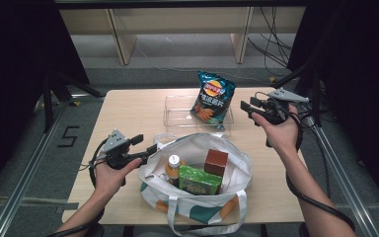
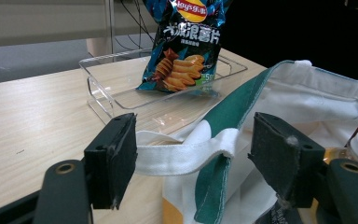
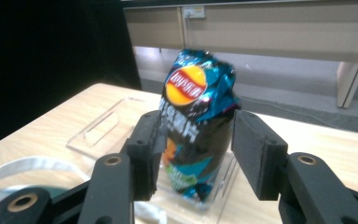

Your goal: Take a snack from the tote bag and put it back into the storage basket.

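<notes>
Both tools gape: left tool (image 1: 150,148) around the bag's strap (image 2: 182,151), right tool (image 1: 246,107) empty beside the chip bag (image 1: 213,96)

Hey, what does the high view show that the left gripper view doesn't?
High view alone: the brown box, the green packet and the right gripper, away from the chip bag. Left gripper view alone: the bag strap lying across the gap between the left gripper jaws, unpinched. Both: the chip bag standing in the clear tray, and the tote bag.
</notes>
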